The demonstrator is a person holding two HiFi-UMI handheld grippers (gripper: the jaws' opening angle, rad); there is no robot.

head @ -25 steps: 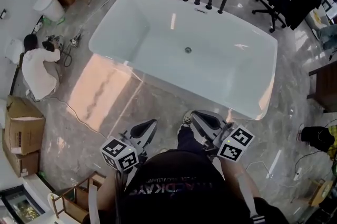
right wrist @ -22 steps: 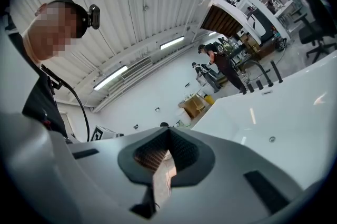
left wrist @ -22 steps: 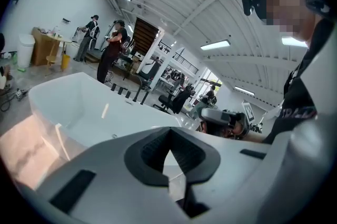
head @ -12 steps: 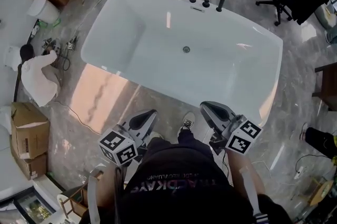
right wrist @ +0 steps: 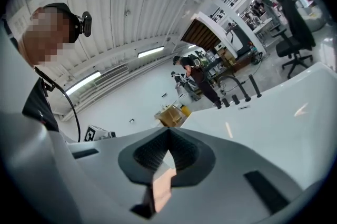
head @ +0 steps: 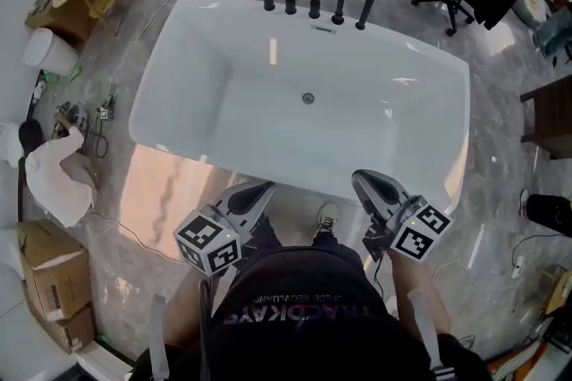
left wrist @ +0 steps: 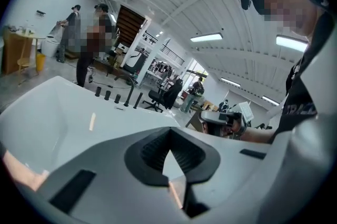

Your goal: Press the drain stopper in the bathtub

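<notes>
Both tools hang low in the frame, left gripper and right gripper, my fingers pressed together on nothing. At frame centre, well apart from me, the drain stopper sits on the bathtub floor. I should lean over the near rim and press one closed tip squarely down.

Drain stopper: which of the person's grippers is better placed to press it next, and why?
Right, narrowly. The right gripper and left gripper are both shut, empty and not yet inside the bathtub, but the right's tip overlaps the near rim, slightly nearer the drain stopper.
</notes>
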